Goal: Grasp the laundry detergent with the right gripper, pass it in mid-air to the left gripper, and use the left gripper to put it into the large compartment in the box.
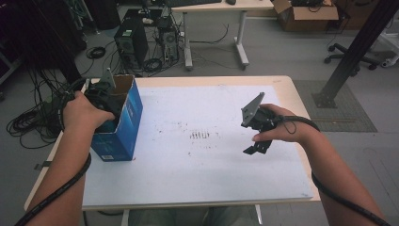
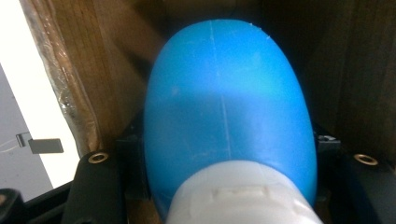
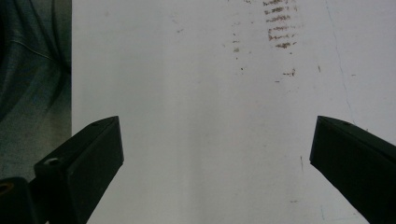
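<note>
Right up against the left gripper's camera is a blue bottle [image 2: 229, 116] with a white cap [image 2: 243, 196], sitting between the jaws with brown cardboard walls all around it. So the bottle is down inside the box [image 1: 123, 123], the blue carton with the open top at the left edge of the table [image 1: 197, 179]. From the high view the left gripper [image 1: 104, 96] is plunged into that opening with the hand on top of it. The jaws look clamped on the bottle just above the cap, though the contact itself is too close and dark to see cleanly, so take that as probable.

The right gripper [image 3: 212, 144] is idle: jaws spread wide, nothing between them, hanging over bare white tabletop with some scuff marks, well apart from the box.

My read is this is the grab-inside-the-box step, either just gripped for pulling out or about to let go after dropping in. If it's coming out, the next move needs a straight lift along the box's axis so the bottle doesn't snag a wall or drag the carton up. The free gripper could pin the box down.
</note>
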{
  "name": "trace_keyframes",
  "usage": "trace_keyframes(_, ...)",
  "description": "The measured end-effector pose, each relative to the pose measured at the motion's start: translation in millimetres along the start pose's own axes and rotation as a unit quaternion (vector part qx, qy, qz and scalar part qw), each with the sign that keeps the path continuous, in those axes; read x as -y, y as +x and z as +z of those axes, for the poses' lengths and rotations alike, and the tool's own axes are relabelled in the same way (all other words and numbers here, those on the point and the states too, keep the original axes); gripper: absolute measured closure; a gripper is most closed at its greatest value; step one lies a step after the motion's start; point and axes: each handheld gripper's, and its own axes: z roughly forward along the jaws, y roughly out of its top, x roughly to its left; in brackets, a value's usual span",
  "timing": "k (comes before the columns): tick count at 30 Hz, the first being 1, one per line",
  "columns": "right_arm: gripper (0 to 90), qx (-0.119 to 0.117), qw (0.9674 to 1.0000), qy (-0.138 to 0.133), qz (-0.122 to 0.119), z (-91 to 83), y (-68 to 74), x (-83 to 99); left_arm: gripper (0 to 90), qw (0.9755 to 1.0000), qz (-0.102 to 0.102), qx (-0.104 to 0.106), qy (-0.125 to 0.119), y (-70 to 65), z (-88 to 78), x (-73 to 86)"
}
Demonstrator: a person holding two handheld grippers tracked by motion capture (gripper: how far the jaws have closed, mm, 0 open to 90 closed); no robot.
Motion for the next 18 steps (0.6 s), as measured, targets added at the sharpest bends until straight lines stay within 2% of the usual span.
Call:
trace_keyframes(11,2.8,0.001,0.9999,-0.006,0.008,-0.4,0.4,5.1,32.9,0.9999,0.01,-0.009,-0.008,-4.1,-6.6,0.2)
trace_keyframes(18,2.8,0.001,0.9999,-0.009,0.008,-0.6,0.4,5.7,30.7,0.9999,0.006,-0.011,0.0,-6.2,-9.9,0.7)
